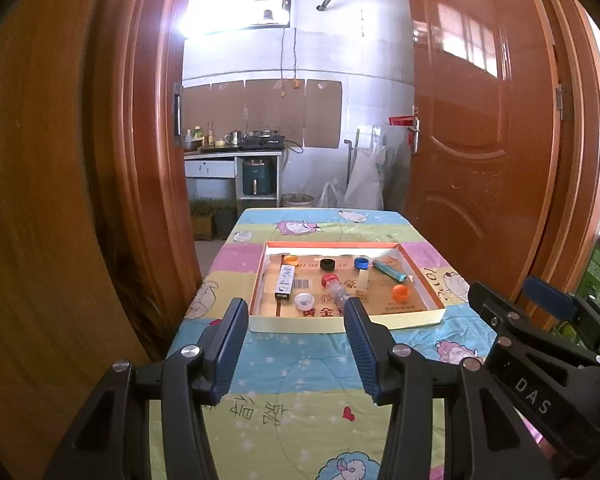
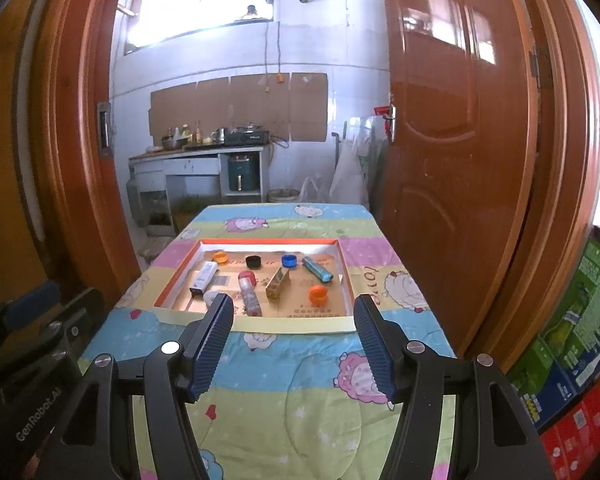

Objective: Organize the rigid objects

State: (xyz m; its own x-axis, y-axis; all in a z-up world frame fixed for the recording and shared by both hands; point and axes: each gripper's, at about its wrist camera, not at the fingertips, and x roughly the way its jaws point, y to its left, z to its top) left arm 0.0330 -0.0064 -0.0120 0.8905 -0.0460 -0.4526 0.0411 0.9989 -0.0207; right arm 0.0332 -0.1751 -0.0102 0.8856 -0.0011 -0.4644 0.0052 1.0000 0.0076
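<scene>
Looking into the shallow box (image 2: 256, 322), I see caps, a red-capped tube (image 2: 249, 292) and small cartons scattered loosely inside, which could suit unsorted or gathered-up. My left gripper (image 1: 296, 344) and right gripper (image 2: 294, 344) hover short of it, both wide open, holding nothing.

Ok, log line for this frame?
left gripper: open | right gripper: open | tray: caps, tubes inside | nothing held
</scene>
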